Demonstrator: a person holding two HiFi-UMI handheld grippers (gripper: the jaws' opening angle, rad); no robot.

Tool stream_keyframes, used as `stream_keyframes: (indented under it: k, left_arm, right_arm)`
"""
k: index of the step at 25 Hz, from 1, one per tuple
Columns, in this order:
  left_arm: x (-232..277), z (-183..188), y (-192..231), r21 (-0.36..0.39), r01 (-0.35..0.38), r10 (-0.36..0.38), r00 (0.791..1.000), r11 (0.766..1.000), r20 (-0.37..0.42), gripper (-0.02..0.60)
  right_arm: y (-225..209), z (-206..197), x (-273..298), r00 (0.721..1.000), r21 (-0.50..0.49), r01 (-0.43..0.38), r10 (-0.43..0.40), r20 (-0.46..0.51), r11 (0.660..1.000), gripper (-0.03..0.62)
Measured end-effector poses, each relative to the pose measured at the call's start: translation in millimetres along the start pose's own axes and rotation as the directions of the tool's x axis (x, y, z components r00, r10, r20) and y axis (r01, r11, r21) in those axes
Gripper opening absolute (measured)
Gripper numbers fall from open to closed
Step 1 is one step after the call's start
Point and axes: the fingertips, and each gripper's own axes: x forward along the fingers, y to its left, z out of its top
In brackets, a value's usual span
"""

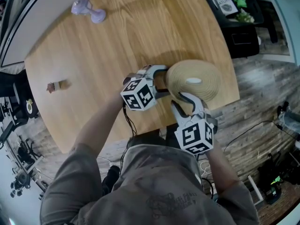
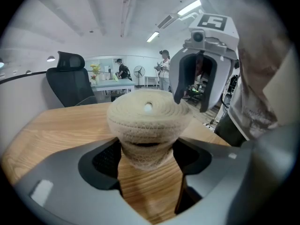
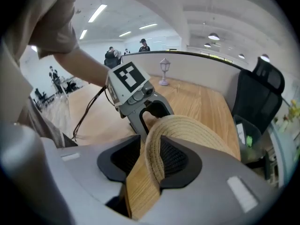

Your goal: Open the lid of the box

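Note:
A round woven box with a woven lid [image 1: 194,81] stands near the front right edge of the wooden table [image 1: 117,36]. My left gripper [image 1: 161,78] reaches in from the left. In the left gripper view its pads [image 2: 105,161] press both sides of the box's base [image 2: 147,149]. My right gripper [image 1: 185,100] comes from the near side and is shut on the lid's rim [image 3: 157,153]. A dark slit [image 2: 147,143] shows between lid [image 2: 147,109] and base, so the lid stands slightly raised. What is inside the box is hidden.
A pale purple lantern figurine [image 1: 88,9] lies at the table's far left, and a small brown object [image 1: 57,86] sits near the left edge. A black office chair [image 2: 70,81] stands beyond the table. Cables and gear lie on the floor at right [image 1: 262,139].

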Motion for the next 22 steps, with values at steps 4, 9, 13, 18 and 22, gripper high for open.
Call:
stream_keyframes:
  k: [4, 9, 13, 18, 22]
  left_arm:
    - [0, 0, 0, -0.010, -0.004, 0.004, 1.000, 1.000, 0.003, 0.342]
    - [1, 0, 0, -0.024, -0.015, 0.015, 1.000, 1.000, 0.004, 0.341]
    - [1, -1, 1, -0.031, -0.023, 0.023, 1.000, 0.999, 0.009, 0.337]
    - [1, -1, 1, -0.055, -0.035, 0.035, 0.999, 0.998, 0.014, 0.336]
    - [-1, -3, 4, -0.101, -0.051, 0.053, 0.999, 0.994, 0.015, 0.334]
  right_arm:
    - [3, -1, 13, 0.996, -0.137, 0.053, -0.062, -0.062, 0.989, 0.115]
    - [0, -9, 25, 0.979, -0.254, 0.123, -0.159, -0.128, 0.959, 0.115]
    - [-2, -7, 27, 0.976, -0.276, 0.156, -0.190, -0.104, 0.948, 0.104]
    - [-7, -2, 16, 0.994, -0.138, 0.102, -0.104, -0.014, 0.985, 0.081]
    - [-16, 16, -4, 0.991, -0.071, 0.082, -0.073, 0.113, 0.994, 0.072]
